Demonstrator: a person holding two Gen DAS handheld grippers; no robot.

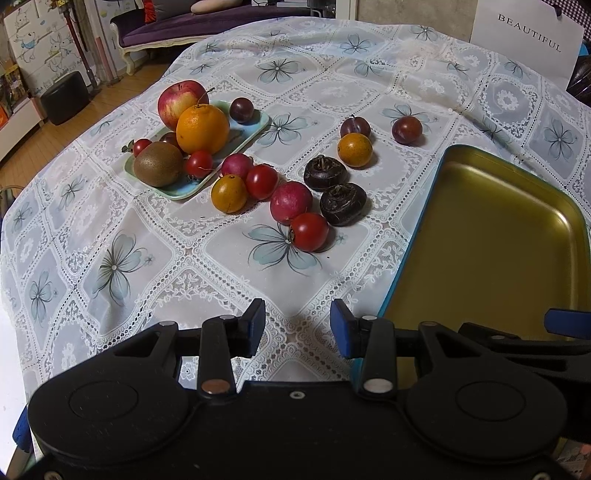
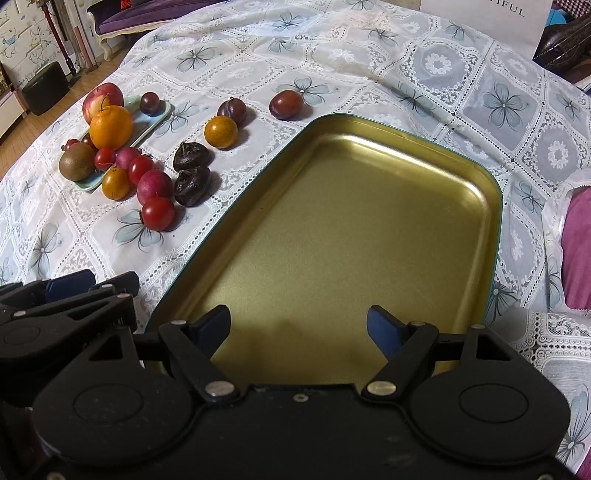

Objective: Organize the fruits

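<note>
A pale green plate [image 1: 255, 127] at the left holds an apple [image 1: 181, 98], an orange [image 1: 202, 128], a kiwi [image 1: 158, 163] and small fruits. Loose on the tablecloth lie red tomatoes [image 1: 308, 231], two dark water chestnuts [image 1: 342, 203], small oranges [image 1: 355, 149] and plums [image 1: 406, 129]. An empty gold tin tray [image 2: 332, 236] sits to their right. My left gripper [image 1: 297, 326] hovers open over bare cloth, near the tray's left edge. Above the tray's near end, my right gripper [image 2: 298, 330] is open with nothing between its fingers.
A white card [image 1: 528, 40] with printed letters stands at the far right of the table. A dark bag [image 2: 565, 44] lies beside it. A pink cushion [image 2: 578, 251] is at the right edge. Beyond the table are a purple sofa [image 1: 173, 26] and a black stool [image 1: 64, 98].
</note>
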